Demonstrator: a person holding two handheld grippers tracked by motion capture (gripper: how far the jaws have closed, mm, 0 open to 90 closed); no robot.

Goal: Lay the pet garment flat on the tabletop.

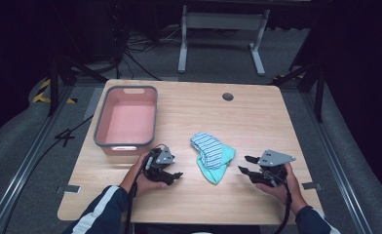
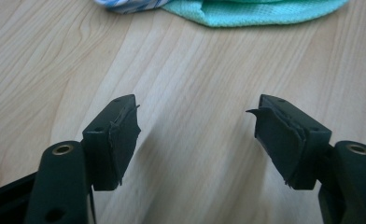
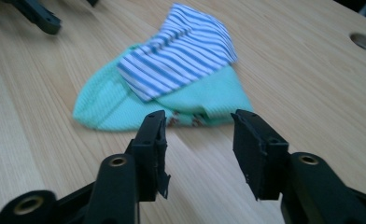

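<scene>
My left gripper and right gripper gape empty, flanking the blue-striped cloth lying on the mint-green knitted cloth.

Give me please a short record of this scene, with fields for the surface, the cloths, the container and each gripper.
surface: light wooden table with a round hole near its far edge
cloths: striped cloth lying on top of a mint green cloth, between the two grippers
container: pink basin with grey rim, at the left of the table, nothing seen inside
left gripper: open, holds nothing, apart from the cloths
right gripper: open, holds nothing, its jaws point at the green cloth's edge
</scene>
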